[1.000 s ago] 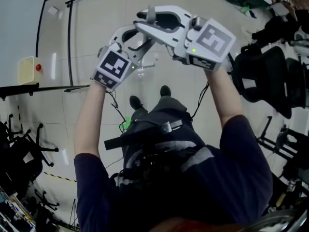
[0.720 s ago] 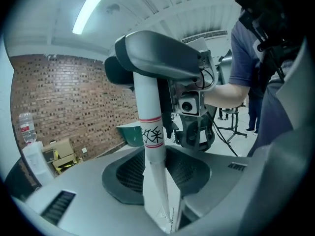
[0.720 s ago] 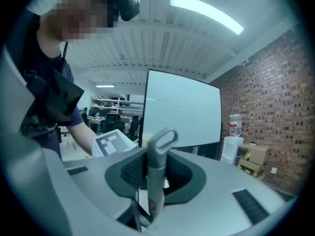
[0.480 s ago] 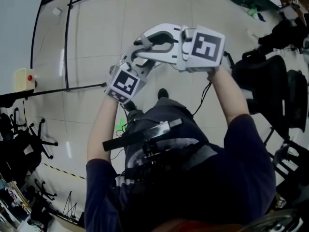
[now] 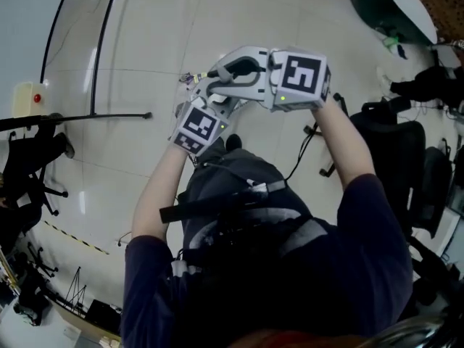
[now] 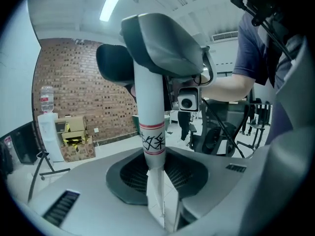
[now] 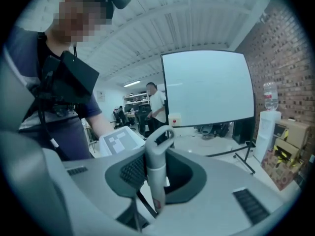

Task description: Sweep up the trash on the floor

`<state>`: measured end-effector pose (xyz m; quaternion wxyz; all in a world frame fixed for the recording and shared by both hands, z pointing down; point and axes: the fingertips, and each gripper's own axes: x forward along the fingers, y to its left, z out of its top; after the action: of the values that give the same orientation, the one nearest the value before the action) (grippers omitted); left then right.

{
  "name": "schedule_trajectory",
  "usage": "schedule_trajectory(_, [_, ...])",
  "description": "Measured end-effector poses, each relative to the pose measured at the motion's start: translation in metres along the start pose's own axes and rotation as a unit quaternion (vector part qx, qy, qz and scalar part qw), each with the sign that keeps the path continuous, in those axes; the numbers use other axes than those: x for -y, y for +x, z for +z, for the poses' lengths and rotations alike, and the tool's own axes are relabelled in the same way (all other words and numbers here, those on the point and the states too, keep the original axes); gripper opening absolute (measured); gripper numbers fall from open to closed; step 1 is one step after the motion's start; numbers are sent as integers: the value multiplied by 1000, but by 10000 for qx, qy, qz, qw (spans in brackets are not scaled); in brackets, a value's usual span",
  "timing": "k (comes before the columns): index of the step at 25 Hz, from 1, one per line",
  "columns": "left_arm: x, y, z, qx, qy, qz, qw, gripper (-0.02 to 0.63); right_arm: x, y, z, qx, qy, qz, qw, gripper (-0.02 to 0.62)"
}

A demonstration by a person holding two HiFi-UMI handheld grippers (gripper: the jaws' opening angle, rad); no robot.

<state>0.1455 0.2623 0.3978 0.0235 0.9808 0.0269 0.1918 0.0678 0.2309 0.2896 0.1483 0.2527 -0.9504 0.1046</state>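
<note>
Arms held forward; left claw (image 6: 158,181) has just closed on white pole (image 6: 149,102); right claw (image 7: 155,178) grips grey handle (image 7: 156,154).

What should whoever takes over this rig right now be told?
Left gripper: jaws have just been closing, now clamped on the white handle, lower down.
Right gripper: shut on the same handle, near its loop end.
Small bits lie on the floor beyond the grippers; unclear what they are.
Done: handle picked up. To do: apparently all the sweeping.

White red-banded pole (image 6: 151,102) (grey cap) upright, grey loop-topped handle (image 7: 156,173) upright, small litter (image 5: 190,78)
</note>
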Motion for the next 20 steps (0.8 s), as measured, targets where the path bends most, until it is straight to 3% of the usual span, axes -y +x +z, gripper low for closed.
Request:
schedule_trajectory(4, [-17,10,-30,-149,-100,-48,9998,83,14,25,-28,-615,59,370,9974,101])
schedule_trajectory(7, [-39,14,-47,-189,-213,-83,9996,81,33,46,-41,-805,123,524,9953,103])
schedule_trajectory(15, [-85,46,-64,-176,-816,93,9965,81,90,53,-63,-736,450,276,9959,103])
schedule_trajectory(20, [-89,71,-80,-498,-1078,394,9921,81,99,40,-89,-798,541,884,9914,109])
